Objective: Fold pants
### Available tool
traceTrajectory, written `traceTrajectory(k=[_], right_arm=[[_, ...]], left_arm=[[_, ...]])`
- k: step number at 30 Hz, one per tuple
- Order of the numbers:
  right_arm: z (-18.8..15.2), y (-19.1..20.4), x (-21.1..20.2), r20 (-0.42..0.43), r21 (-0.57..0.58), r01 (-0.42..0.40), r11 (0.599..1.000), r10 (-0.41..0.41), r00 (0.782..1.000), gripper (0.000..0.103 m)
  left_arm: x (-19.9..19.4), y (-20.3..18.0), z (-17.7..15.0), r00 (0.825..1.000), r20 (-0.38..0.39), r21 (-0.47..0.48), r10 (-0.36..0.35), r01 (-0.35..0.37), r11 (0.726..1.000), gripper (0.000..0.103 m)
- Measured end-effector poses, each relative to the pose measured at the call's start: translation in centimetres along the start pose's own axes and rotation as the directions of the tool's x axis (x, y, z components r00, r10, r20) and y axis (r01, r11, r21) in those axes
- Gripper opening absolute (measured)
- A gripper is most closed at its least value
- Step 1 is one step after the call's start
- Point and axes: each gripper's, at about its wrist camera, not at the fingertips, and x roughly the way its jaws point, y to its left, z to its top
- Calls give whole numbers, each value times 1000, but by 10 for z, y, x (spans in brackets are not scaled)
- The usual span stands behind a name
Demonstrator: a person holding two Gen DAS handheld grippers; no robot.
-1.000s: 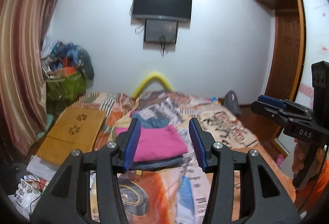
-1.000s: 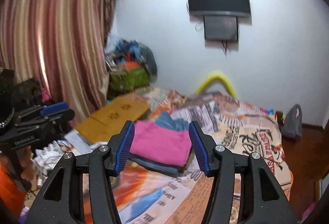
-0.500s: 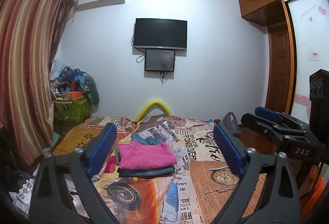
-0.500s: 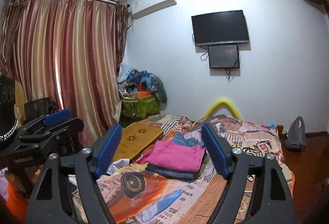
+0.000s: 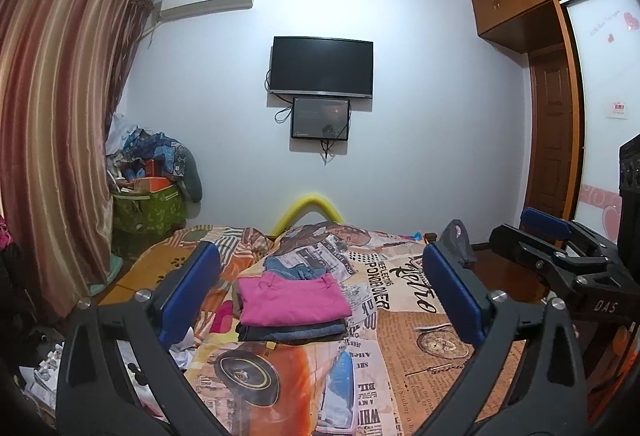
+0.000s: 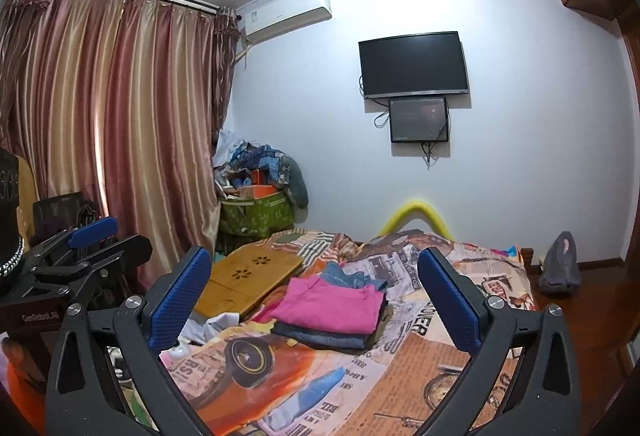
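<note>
**Both grippers up, folded stack on the bed**

The fold looks finished: the pink pants (image 5: 294, 299) lie squared on top of a small stack at the centre of the frame, on the bed (image 5: 404, 352). I count three folded garments, though a fourth may hide beneath. Left gripper (image 5: 320, 294) and right gripper (image 6: 314, 296) hover, jaws spread, empty. Next calls for another garment, if any.
</note>
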Motion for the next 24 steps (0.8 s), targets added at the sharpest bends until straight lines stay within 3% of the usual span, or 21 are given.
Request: traceTrajectory(k=[24], right_arm=[[-9,2,-6,-31,-2,8,1000,-8,999,103]], left_arm=[[4,0,-6,1000,2,12,11,-11,1000,103]])
